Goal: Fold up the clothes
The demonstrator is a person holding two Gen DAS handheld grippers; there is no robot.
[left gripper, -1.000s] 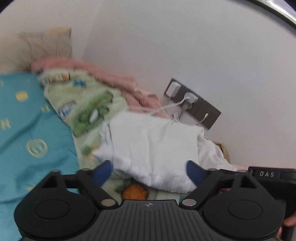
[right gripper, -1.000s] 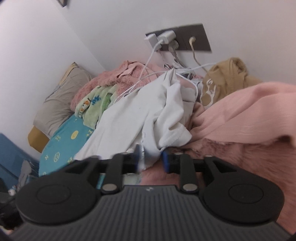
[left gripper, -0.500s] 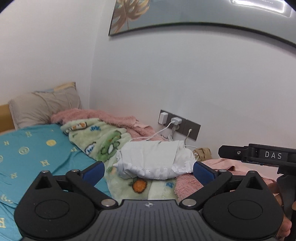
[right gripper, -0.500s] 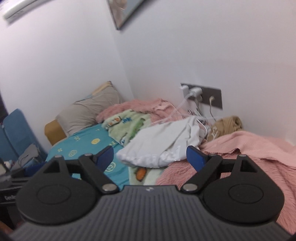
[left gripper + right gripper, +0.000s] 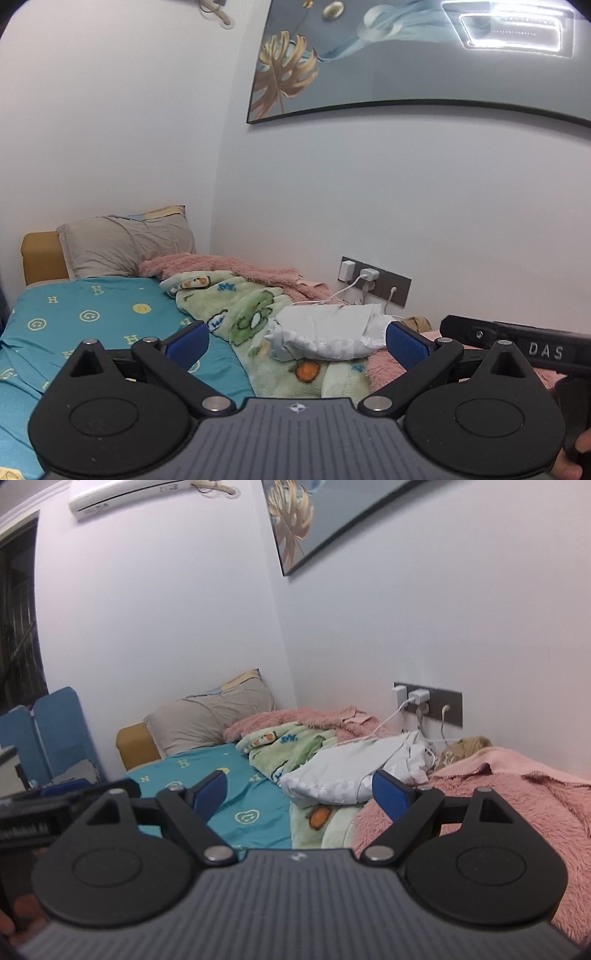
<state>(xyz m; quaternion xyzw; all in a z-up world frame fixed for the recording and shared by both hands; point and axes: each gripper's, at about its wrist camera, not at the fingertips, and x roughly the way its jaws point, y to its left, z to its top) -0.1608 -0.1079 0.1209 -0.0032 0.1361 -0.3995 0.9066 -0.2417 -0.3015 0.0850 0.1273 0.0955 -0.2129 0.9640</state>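
A white garment (image 5: 325,332) lies folded in a bundle on the green cartoon blanket (image 5: 255,317) near the wall; it also shows in the right wrist view (image 5: 351,771). My left gripper (image 5: 295,343) is open and empty, held back from the bundle above the bed. My right gripper (image 5: 301,794) is open and empty, also well back from the garment. The right gripper's body (image 5: 517,343) shows at the right edge of the left wrist view.
A teal sheet (image 5: 85,325) covers the bed, with a grey pillow (image 5: 125,243) at its head. Pink fluffy blankets (image 5: 498,797) lie along the wall and at right. Chargers and white cables hang from a wall socket (image 5: 428,701). A tan garment (image 5: 469,747) lies by the wall.
The right gripper has let go of the white garment and opened. Both grippers have pulled back and up from the bundle, which now lies on the green blanket.
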